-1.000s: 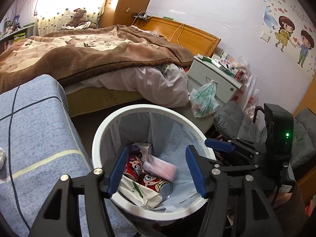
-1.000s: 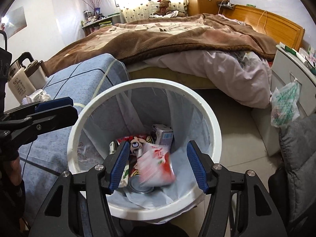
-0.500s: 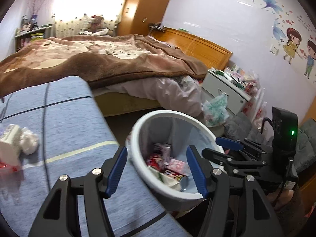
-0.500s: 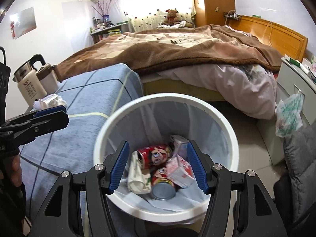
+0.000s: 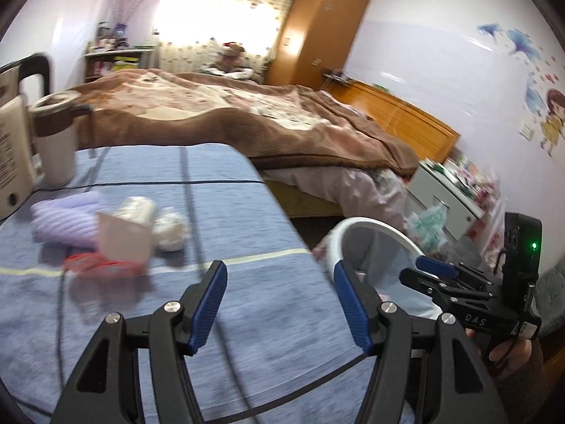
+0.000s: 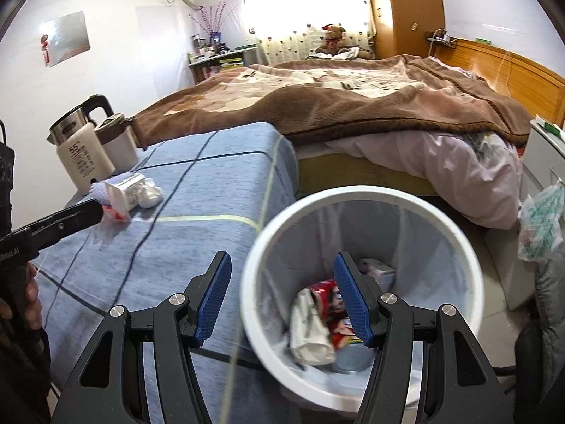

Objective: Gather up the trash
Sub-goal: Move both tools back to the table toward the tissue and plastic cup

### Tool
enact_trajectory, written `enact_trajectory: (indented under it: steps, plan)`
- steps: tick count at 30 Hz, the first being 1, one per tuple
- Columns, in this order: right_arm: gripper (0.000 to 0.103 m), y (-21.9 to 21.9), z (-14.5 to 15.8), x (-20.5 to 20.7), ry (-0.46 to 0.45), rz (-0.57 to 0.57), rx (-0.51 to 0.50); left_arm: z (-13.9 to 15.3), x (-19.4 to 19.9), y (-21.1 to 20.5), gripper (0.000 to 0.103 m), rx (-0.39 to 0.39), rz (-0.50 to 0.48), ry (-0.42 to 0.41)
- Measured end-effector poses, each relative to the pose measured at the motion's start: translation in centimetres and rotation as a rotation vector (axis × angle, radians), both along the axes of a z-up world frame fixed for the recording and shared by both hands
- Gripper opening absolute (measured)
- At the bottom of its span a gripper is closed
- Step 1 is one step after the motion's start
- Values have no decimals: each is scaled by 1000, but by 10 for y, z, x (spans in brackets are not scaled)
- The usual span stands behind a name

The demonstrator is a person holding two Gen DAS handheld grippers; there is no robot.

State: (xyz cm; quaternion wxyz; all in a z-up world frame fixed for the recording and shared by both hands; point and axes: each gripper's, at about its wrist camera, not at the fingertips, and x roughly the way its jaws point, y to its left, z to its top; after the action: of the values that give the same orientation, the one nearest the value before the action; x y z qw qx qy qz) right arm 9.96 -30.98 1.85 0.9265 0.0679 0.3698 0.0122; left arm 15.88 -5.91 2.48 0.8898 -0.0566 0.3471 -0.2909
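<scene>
The left tongs (image 5: 279, 304) are standing open with nothing between their blue pads, hanging over the blue checked cloth-covered table (image 5: 219, 219). Ahead of them a small heap of trash is lying on that table: a pale folded carton (image 5: 122, 235), crumpled white tissue (image 5: 171, 228) and a red wrapper (image 5: 95, 263), blurred. The right tongs (image 6: 282, 300) are also gaping empty, above the white round liner-fitted waste bin (image 6: 462, 247) beside the table, which is holding a red printed can (image 6: 333, 300) and a crumpled white bag (image 6: 310, 325).
</scene>
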Motion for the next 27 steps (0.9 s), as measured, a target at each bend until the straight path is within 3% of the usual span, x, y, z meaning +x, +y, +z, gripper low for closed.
enact_trajectory:
  steps: [14, 27]
  plan:
    - [61, 71, -6, 27, 12, 122, 6, -21, 13, 102, 66, 26, 221, 33]
    - [61, 116, -4, 65, 7, 195, -26, -42, 34, 122, 66, 62, 253, 93]
